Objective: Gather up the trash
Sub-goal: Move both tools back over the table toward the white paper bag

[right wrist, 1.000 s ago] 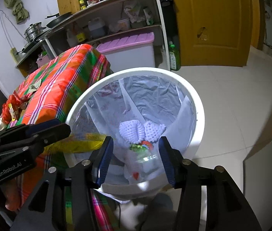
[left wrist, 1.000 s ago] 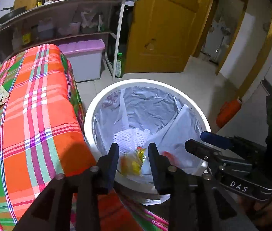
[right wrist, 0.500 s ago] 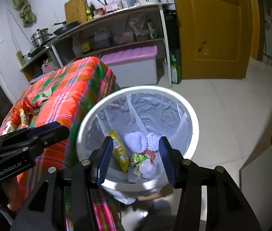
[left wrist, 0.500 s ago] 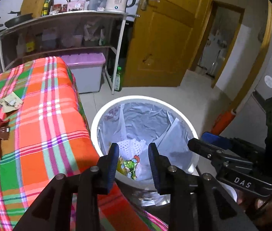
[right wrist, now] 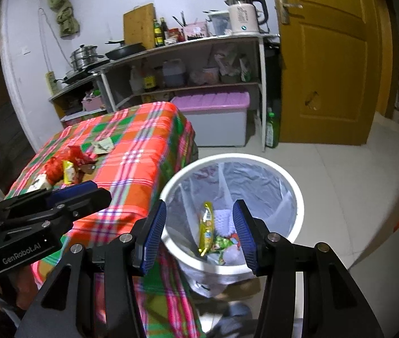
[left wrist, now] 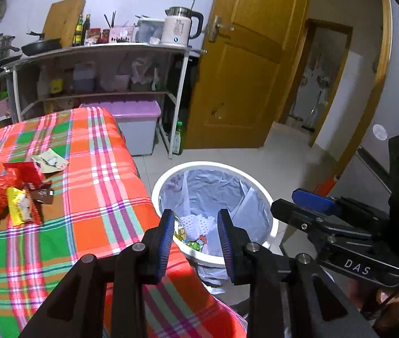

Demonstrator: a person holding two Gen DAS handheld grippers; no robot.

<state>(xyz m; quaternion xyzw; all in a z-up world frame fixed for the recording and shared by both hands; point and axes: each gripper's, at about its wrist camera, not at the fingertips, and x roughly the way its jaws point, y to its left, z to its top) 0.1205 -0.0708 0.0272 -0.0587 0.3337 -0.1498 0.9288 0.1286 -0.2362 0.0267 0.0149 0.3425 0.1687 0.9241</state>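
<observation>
While both grippers, left [left wrist: 196, 232] and right [right wrist: 200, 232], hung released and empty above the lined bin [right wrist: 298, 197], remaining wrappers [left wrist: 19, 197] lay clustered on the plaid tablecloth [left wrist: 92, 197]; risk: thin, overlapping foil could slip or drag neighbours

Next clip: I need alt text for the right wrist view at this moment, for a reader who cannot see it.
An open, empty right hand-held gripper hovers above a white trash bin lined with a bag, a yellow snack wrapper and other litter lying inside. To the left, more wrappers lie on a table under a bright plaid cloth, with the left hand-held gripper at its near edge.
</observation>
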